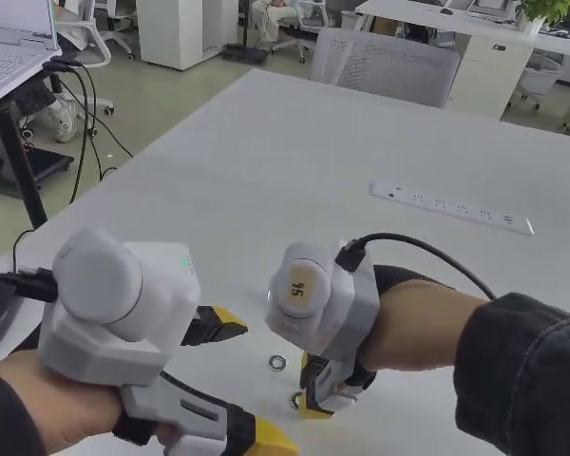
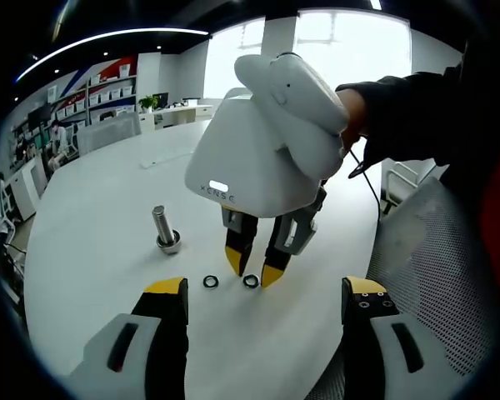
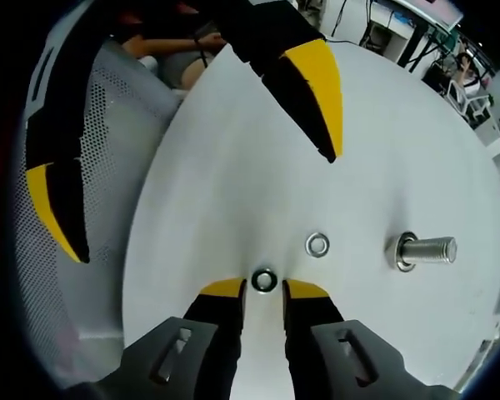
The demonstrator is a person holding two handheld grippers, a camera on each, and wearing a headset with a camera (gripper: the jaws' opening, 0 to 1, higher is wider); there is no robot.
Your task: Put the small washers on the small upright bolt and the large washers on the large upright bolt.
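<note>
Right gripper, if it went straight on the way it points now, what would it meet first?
Probably the washer lying on the white table, just ahead of the right gripper, between its narrowly parted jaw tips.

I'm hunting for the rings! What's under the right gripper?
One washer lies on the table between the right gripper's tips; a second washer sits just beyond. In the head view the gripper hides part of the first washer.
</note>
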